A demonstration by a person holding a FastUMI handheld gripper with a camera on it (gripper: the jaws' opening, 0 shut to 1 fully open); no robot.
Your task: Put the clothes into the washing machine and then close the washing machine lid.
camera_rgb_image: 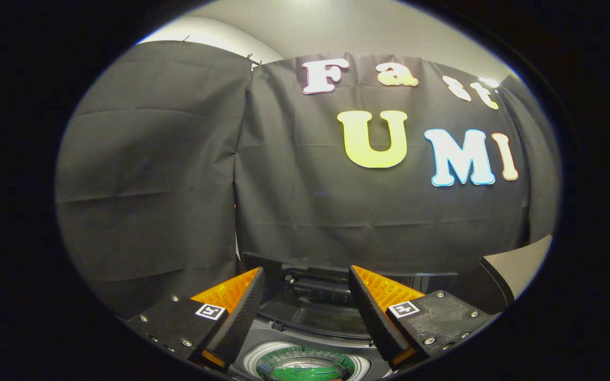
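Claw (305, 280) spread over round drum (305, 362).

Black cloth wall (305, 211) hung as backdrop, creased w/ fold lines, made of two panels meeting at a vertical seam approx. mid-left, top edge pinned up. Above the cloth a pale grey-white ceiling (337, 26) showed, w/ a bright light patch near top centre and a lighter curved wall section (204, 34) behind the cloth's upper left corner. At lower right a pale flat surface (522, 264) w/ dark edge angled in beside the cloth.
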